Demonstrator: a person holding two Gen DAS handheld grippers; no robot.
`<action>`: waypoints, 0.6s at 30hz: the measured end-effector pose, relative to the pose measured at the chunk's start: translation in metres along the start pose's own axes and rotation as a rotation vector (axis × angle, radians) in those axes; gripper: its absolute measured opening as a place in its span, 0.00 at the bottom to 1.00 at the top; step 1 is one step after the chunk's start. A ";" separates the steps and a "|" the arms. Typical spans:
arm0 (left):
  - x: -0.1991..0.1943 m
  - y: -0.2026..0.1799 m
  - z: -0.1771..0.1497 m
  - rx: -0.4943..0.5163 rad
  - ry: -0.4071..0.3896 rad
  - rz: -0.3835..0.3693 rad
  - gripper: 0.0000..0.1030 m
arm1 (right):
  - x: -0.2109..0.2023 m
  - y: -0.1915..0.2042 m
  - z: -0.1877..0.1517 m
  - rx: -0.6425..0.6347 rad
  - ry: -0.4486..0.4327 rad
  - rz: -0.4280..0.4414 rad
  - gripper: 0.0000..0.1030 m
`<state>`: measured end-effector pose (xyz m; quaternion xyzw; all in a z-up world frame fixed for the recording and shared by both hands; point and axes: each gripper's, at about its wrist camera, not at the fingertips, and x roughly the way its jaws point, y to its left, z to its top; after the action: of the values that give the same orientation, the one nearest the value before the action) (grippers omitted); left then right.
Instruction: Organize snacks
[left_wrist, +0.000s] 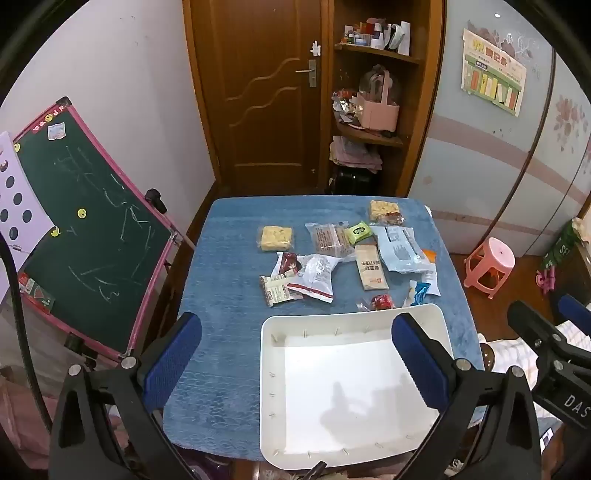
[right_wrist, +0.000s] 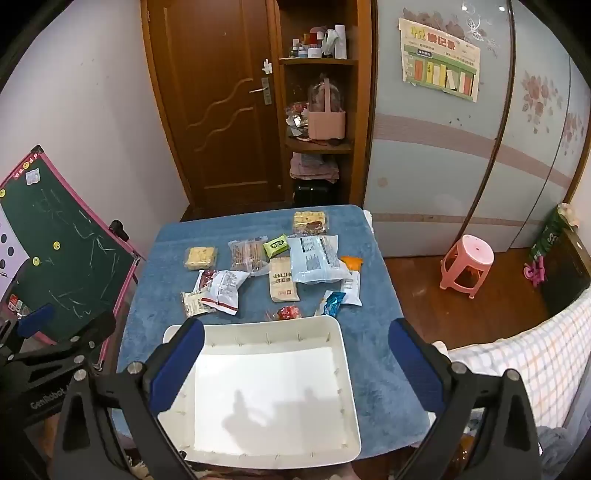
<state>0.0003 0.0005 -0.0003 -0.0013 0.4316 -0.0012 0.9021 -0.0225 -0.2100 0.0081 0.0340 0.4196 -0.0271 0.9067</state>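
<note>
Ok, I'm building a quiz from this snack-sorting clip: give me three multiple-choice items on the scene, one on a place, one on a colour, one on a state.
1. Where do the snack packets lie?
A. inside the tray
B. on the table beyond the tray
C. on the stool

2. What colour is the stool?
A. green
B. white
C. pink

3. How does the white tray stand?
A. empty
B. half filled
C. upside down

Answers:
1 B, the packets are spread on the blue table cover past the tray's far rim.
2 C, it is plainly pink.
3 A, only its bare white floor shows.
</note>
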 end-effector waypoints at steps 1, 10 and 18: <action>0.001 0.001 0.000 0.000 0.004 0.000 0.99 | 0.000 0.000 0.000 0.000 -0.002 0.000 0.98; 0.016 0.002 -0.004 -0.007 0.059 -0.025 0.99 | 0.010 0.000 0.009 0.023 0.012 -0.015 0.98; 0.025 0.004 0.004 -0.002 0.055 -0.017 0.99 | 0.013 0.000 0.011 0.009 0.014 -0.006 0.98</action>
<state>0.0190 0.0041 -0.0172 -0.0061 0.4560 -0.0085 0.8899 -0.0058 -0.2114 0.0050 0.0367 0.4259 -0.0316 0.9035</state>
